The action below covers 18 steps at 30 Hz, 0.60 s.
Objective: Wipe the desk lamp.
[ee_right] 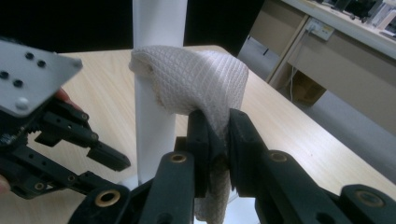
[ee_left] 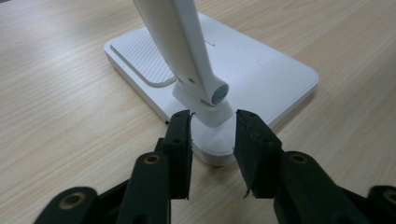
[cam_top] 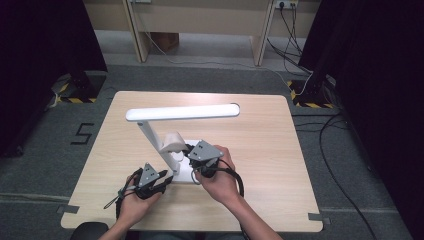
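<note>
A white desk lamp stands mid-table, its long head [cam_top: 182,112] level above a slanted arm [cam_top: 151,136] and a flat base [cam_top: 186,167]. My right gripper [cam_top: 190,150] is shut on a white mesh cloth [ee_right: 196,84], which is draped against the lamp arm [ee_right: 152,121]. In the high view the cloth [cam_top: 173,141] sits on the arm just above the base. My left gripper [ee_left: 212,119] is open at the near corner of the base [ee_left: 261,70]. Its jaws stand on either side of the arm's hinge [ee_left: 217,93], with gaps showing.
The light wooden table [cam_top: 265,150] has bare room to the right and far side of the lamp. Cables [cam_top: 345,165] trail over the grey floor at the right. A taped "5" [cam_top: 82,134] marks the floor at the left, and wooden furniture legs [cam_top: 262,30] stand at the back.
</note>
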{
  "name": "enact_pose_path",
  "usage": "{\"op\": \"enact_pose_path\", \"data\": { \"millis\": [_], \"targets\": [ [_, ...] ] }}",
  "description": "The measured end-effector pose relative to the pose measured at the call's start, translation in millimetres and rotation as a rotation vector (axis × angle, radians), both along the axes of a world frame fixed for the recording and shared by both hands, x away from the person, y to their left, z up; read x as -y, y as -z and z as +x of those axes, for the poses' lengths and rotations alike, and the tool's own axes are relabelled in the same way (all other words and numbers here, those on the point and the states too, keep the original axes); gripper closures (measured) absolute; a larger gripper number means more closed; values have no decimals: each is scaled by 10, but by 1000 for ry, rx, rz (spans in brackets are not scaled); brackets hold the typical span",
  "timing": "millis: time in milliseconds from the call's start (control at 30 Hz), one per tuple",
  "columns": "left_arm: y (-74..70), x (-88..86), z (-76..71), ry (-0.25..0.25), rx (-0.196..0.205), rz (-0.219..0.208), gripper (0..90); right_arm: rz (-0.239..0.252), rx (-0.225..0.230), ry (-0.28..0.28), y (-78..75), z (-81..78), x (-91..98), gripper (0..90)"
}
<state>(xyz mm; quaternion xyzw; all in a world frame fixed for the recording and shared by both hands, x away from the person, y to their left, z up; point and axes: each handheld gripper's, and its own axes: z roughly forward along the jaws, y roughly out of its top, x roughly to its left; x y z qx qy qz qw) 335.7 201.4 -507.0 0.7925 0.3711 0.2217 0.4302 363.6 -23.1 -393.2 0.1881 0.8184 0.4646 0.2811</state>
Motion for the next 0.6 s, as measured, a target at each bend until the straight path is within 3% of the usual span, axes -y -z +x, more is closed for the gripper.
{"op": "enact_pose_path", "data": {
  "millis": [333, 600],
  "targets": [
    [46, 30, 75, 45, -16, 0, 729, 12, 13, -6, -65, 16, -81, 807],
    [60, 35, 131, 36, -22, -9, 794, 10, 24, -14, -128, 15, -110, 807]
  ]
}}
